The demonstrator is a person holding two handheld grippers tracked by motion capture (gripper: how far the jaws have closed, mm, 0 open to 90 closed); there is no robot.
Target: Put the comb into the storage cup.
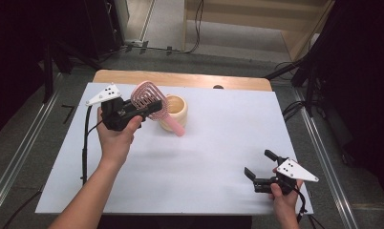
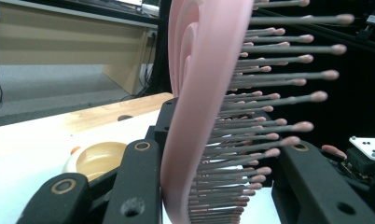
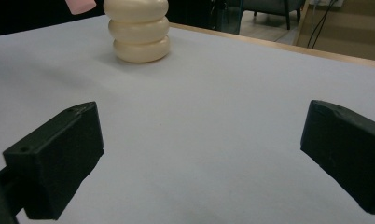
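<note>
Nearest the person, the right gripper [image 1: 257, 177] rests low at the table's [image 1: 218, 143] near-right corner w/ jaws spread wide and nothing between them – bare white top ahead of it. Farther in on the left, the left gripper [image 1: 149, 109] is clamped on the head of a pink hairbrush [image 1: 149, 98], held up off the table w/ bristles toward one jaw. Just behind, the cream ribbed cup [image 1: 176, 110] stands upright – the brush handle crosses its front in the high view.
</note>
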